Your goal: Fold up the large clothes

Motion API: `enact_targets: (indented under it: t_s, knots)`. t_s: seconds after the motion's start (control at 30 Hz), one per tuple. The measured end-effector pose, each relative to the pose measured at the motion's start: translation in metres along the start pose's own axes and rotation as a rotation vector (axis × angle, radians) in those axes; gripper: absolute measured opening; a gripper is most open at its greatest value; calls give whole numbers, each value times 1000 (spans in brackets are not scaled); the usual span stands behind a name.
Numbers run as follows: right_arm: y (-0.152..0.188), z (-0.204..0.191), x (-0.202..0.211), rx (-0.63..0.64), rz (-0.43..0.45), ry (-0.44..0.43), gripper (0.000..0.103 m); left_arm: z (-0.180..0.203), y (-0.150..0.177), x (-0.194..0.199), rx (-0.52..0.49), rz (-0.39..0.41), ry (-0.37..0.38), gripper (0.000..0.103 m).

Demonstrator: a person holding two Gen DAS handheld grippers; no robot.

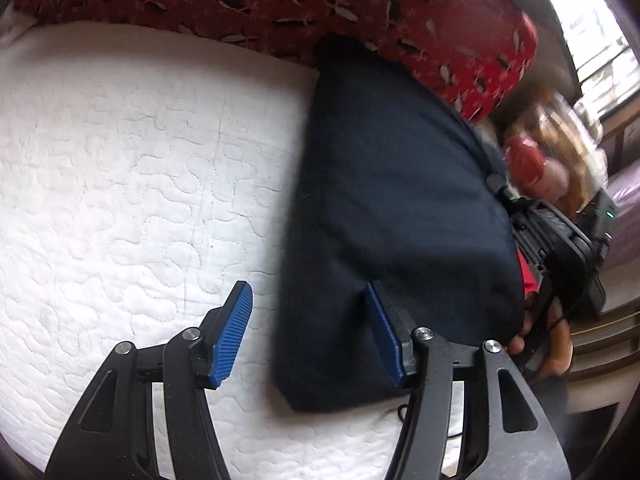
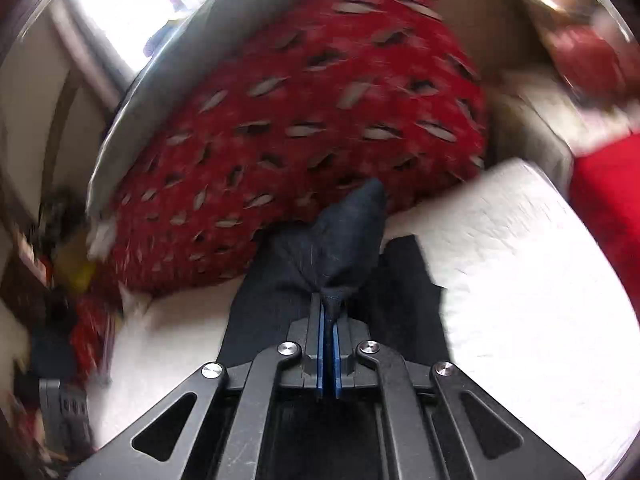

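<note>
While my left gripper [image 1: 308, 332] hangs open over the near edge of the dark garment [image 1: 392, 208] on the white quilt [image 1: 132, 168], my right gripper [image 2: 329, 320] pinches its bunched corner, so I judge a fold underway, needing that corner laid flat.

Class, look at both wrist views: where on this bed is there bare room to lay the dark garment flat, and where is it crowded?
The free patch is the white quilted mattress, bordered by the red patterned pillow and the dark garment. A second patch lies right of the garment held in the right tongs. Crowded: along the pillow and the cluttered bedside.
</note>
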State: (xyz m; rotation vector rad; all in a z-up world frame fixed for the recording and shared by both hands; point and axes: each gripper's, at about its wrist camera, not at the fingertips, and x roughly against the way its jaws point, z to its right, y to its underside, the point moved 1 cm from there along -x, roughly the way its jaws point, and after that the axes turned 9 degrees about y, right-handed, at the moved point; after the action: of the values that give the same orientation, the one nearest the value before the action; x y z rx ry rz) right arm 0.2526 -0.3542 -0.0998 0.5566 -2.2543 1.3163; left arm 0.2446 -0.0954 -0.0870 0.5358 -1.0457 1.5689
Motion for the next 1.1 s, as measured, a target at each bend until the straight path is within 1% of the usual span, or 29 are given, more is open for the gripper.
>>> enact_targets:
  t_s: [0.03, 0.07, 0.1, 0.13, 0.17, 0.2, 0.23, 0.27, 0.3, 0.33, 0.37, 0.43, 0.47, 0.5, 0.53, 0.57, 0.6, 0.63, 0.67, 0.7, 0.73, 0.77, 0.87, 0.93, 0.97, 1.03, 1.07, 1.1]
  knots:
    - [3, 12, -11, -28, -32, 30, 2, 2, 0, -9, 6, -24, 9, 58]
    - [11, 27, -32, -51, -114, 80, 2, 3, 1, -16, 15, -44, 13, 58]
    - [18, 36, -42, -65, -163, 99, 8, 3, 1, -18, 17, -54, 15, 58]
    - [21, 43, -44, -86, -174, 115, 12, 5, 2, -20, 12, -58, 15, 58]
    - [23, 48, -36, -126, -149, 91, 14, 8, 3, -19, 0, -55, 7, 58]
    - [23, 49, -27, -155, -126, 40, 20, 12, 3, -18, -18, -49, -11, 58]
    - [24, 49, -13, -188, -106, -4, 22, 15, 4, -18, -39, -44, -36, 58]
    - [27, 48, 0, -200, -93, -34, 29, 19, 6, -17, -57, -37, -53, 58]
    - [31, 46, 9, -198, -87, -74, 44, 20, 7, -17, -65, -33, -62, 58]
    - [33, 41, 17, -189, -85, -109, 54, 22, 8, -16, -72, -27, -73, 58]
    - [43, 37, 27, -168, -97, -128, 68, 22, 10, -15, -77, -23, -80, 58]
    - [59, 30, 32, -119, -117, -124, 70, 27, 13, -15, -94, -18, -105, 58]
    - [69, 24, 33, -65, -146, -113, 64, 29, 15, -14, -103, -19, -114, 58]
    - [76, 19, 34, -20, -155, -105, 33, 31, 17, -13, -114, -19, -125, 58]
    - [82, 15, 35, 30, -144, -102, 9, 34, 17, -14, -123, -20, -132, 58]
    - [87, 13, 42, 101, -125, -104, 4, 35, 19, -14, -131, -21, -136, 58]
    - [91, 12, 47, 128, -84, -84, 4, 35, 20, -13, -134, -21, -136, 58]
    - [94, 15, 48, 140, -65, -63, 4, 34, 22, -13, -134, -24, -138, 58]
    - [97, 20, 42, 138, -78, -36, 4, 35, 22, -14, -131, -30, -139, 58]
    - [102, 30, 29, 117, -118, -5, 4, 35, 22, -15, -126, -38, -136, 58]
    - [105, 35, 21, 101, -136, 9, 4, 35, 25, -13, -123, -40, -136, 58]
    - [109, 39, 15, 92, -149, 10, 4, 35, 25, -12, -125, -39, -141, 58]
    - [102, 41, 13, 37, -152, -15, 7, 36, 27, -8, -148, -27, -168, 58]
    - [96, 48, 14, -11, -167, -25, 17, 35, 25, -7, -153, -30, -167, 58]
    - [95, 52, 21, -36, -162, -26, 21, 34, 22, -5, -154, -27, -163, 58]
    - [86, 54, 33, -71, -122, -30, 27, 33, 9, 1, -143, 2, -157, 58]
    - [81, 53, 39, -82, -92, -41, 39, 33, 0, 2, -131, 14, -153, 58]
    - [75, 48, 42, -89, -61, -56, 56, 32, -6, 3, -119, 21, -144, 58]
